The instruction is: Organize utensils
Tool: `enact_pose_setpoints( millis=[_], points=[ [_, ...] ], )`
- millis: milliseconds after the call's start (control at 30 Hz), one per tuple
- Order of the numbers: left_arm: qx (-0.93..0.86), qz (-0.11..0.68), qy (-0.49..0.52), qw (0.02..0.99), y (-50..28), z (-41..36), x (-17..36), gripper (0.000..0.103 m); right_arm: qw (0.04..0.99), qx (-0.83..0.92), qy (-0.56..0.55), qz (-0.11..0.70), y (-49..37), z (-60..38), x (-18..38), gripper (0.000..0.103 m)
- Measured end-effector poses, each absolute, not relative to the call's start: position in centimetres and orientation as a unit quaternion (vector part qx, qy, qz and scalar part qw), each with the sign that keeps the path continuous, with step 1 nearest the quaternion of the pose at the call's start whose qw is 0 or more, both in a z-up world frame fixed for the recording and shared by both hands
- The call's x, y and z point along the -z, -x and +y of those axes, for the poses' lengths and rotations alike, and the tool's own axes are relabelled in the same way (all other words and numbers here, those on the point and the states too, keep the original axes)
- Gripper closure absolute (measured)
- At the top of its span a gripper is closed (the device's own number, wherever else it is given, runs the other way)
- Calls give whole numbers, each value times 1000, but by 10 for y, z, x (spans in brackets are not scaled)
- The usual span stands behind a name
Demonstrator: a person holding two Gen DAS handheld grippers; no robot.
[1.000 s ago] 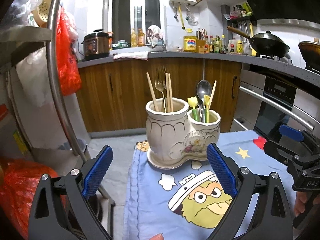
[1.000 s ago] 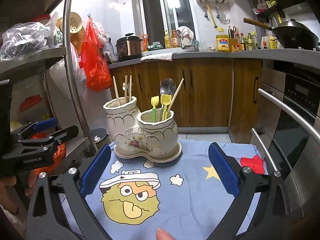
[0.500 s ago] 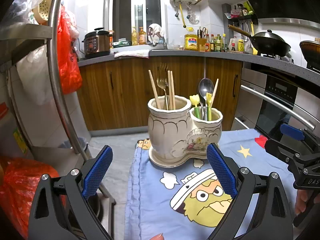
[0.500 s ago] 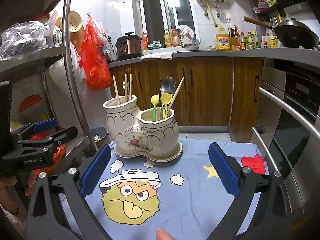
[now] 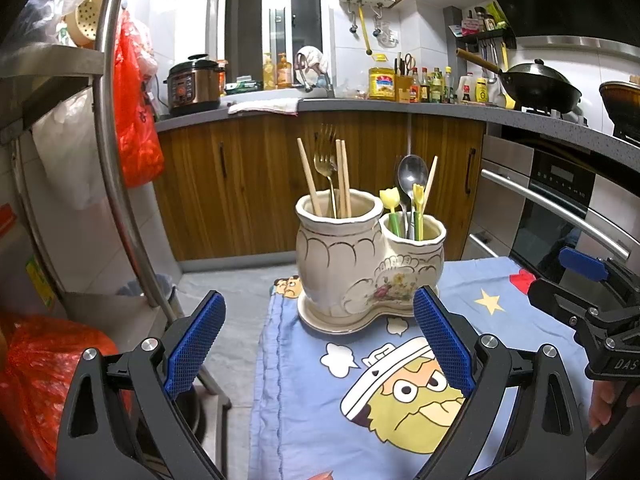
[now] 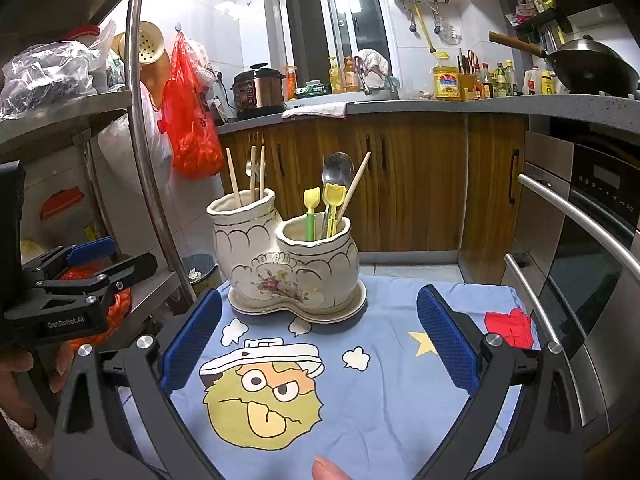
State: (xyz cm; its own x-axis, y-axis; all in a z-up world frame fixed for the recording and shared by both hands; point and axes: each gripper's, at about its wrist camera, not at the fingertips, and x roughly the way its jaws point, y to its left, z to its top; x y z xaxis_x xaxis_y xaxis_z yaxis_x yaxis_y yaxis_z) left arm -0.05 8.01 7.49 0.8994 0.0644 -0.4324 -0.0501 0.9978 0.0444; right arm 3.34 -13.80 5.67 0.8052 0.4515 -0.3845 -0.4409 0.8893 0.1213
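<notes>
- Kitchen cabinets stand behind a cloth-covered worktop (image 6: 384,364).
- Holder (image 5: 368,264) with chopsticks, fork, spoon stands on the cloth.
- Left claw (image 5: 316,344) and right claw (image 6: 318,344) both gape empty.

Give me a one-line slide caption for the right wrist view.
Open right tongs face a two-cup ceramic utensil holder on a cartoon-print cloth.

Both wrist cameras sit low over the table (image 5: 304,420), looking forward between wide-spread tongs. Each sees the utensil holder (image 5: 368,264) near, around 12 o'clock; the left from leftward, the right from rightward.
</notes>
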Motion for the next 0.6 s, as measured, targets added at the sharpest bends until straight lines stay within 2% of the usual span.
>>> enact_pose_setpoints(
  millis=[600],
  points=[
    [-27,224,-17,974,0,79,-74,9,949,-234,-11,212,-38,-138,-52,6]
  ],
)
